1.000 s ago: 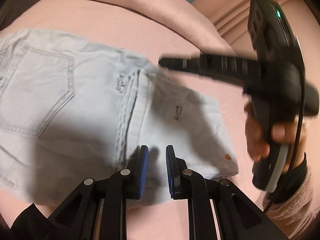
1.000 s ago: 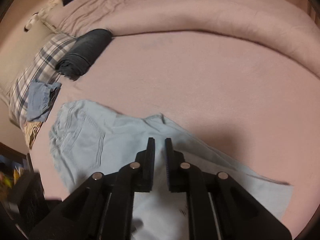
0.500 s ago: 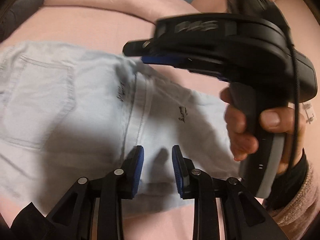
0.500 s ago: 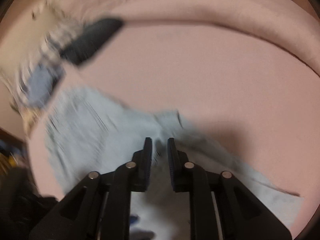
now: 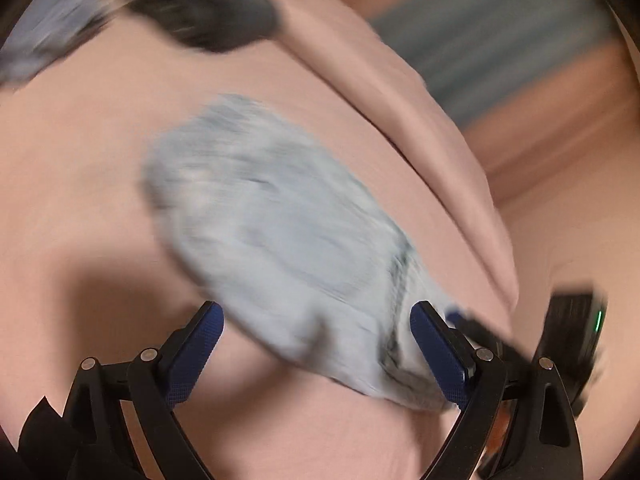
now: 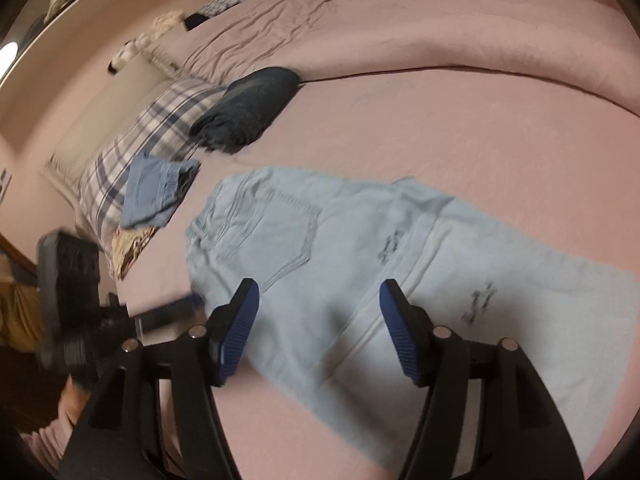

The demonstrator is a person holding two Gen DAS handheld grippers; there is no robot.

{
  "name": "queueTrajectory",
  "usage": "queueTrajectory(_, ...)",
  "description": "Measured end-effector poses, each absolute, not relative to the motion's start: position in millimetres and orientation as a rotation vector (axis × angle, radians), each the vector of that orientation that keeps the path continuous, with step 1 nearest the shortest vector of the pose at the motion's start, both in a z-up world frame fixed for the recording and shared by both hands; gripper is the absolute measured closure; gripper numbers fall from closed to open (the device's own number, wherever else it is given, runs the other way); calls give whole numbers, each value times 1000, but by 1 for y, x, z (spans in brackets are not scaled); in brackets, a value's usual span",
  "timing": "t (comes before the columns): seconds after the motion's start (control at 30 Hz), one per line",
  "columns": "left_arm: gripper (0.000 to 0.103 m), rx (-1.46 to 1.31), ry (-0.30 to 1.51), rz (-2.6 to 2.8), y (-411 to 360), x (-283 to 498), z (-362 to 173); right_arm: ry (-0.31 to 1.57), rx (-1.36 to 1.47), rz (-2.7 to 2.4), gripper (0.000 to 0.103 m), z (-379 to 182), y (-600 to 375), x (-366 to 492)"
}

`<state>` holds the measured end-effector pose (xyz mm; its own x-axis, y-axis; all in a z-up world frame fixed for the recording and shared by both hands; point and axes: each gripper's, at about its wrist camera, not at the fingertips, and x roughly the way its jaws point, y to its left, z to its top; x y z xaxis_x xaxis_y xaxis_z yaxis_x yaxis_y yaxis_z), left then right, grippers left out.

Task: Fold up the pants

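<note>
Light blue jeans (image 6: 360, 264) lie folded flat on the pink bed, back pocket up, waistband to the left. My right gripper (image 6: 318, 328) is open above their near edge and holds nothing. In the blurred left wrist view the jeans (image 5: 280, 240) lie in front of my left gripper (image 5: 316, 352), which is open wide and empty, with its right finger by the denim's near end. The left gripper's body also shows at the left edge of the right wrist view (image 6: 68, 300).
A dark folded garment (image 6: 248, 112), a small blue folded garment (image 6: 156, 192) and a plaid pillow (image 6: 132, 152) lie at the bed's left side. A rolled pink duvet (image 6: 440, 32) runs along the back.
Both grippers have opened from nearly shut to wide open. The left view has swung sharply and is blurred. The right gripper has drawn back from the jeans.
</note>
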<state>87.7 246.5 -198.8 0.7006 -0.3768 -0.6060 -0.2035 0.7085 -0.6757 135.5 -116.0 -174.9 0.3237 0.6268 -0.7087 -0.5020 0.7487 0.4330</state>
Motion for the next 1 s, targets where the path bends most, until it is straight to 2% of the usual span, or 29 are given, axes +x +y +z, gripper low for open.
queueTrajectory(0.1,9,-926,778,-43,276,77,-212,1000,143,777,36,-179,-110,121)
queueTrajectory(0.23,9,-938,769,29,293,79,-215,1017,134,794,36,-188,-95,111)
queueTrajectory(0.43,9,-893,755,28,293,86,-206,1014,120,815,35,-191,-72,105)
queueTrajectory(0.6,9,-834,829,18,291,126,-215,1008,101,838,34,-190,-53,104)
queueTrajectory(0.8,9,-920,788,-75,284,133,-218,1018,115,837,34,-198,-28,110)
queueTrajectory(0.83,14,-905,794,-70,281,136,-219,1020,120,835,34,-199,-24,112)
queueTrajectory(0.93,15,-880,795,-54,276,141,-220,1017,115,838,34,-199,-16,115)
queueTrajectory(1.0,24,-873,795,-39,278,140,-220,1010,103,836,34,-199,-10,116)
